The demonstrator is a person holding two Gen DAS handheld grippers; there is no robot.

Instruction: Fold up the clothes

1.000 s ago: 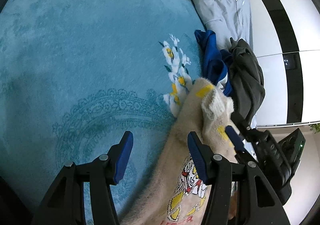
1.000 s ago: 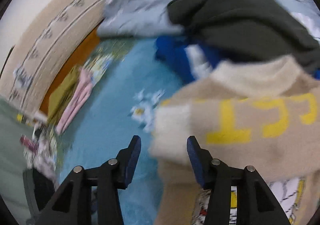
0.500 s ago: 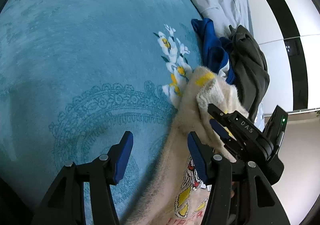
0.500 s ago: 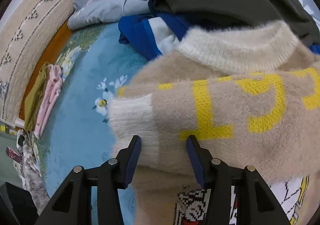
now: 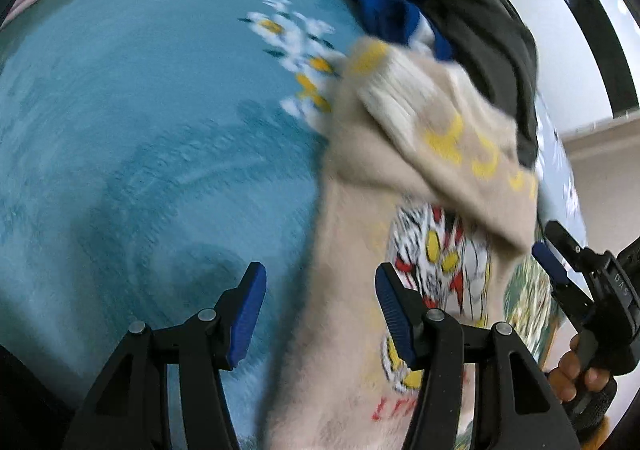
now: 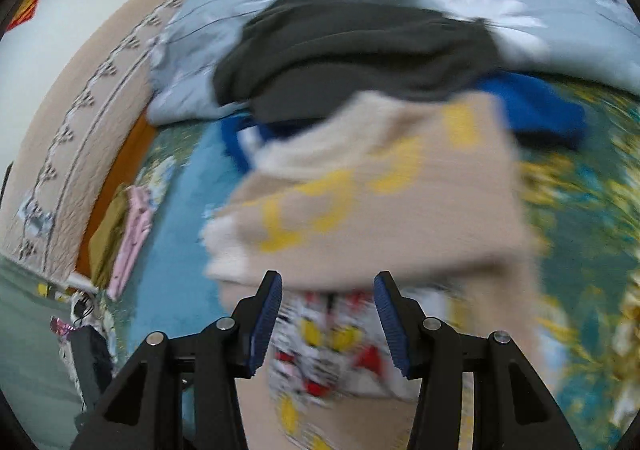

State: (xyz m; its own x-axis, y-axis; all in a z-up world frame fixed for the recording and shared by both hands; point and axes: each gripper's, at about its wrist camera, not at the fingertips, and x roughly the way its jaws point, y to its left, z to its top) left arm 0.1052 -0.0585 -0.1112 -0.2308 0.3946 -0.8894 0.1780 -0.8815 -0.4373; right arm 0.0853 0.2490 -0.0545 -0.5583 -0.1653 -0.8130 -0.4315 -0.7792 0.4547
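We see beige sweater (image 5: 360, 178) on blue blanket (image 5: 140, 130), sleeve folded across front – left gripper (image 5: 318, 306) and right gripper (image 6: 327, 316) both released, jaws apart, grasping nothing.

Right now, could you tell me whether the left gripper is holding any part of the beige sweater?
No. The left gripper stands open over the blue blanket, and the beige sweater only passes beside its right finger, unclamped.
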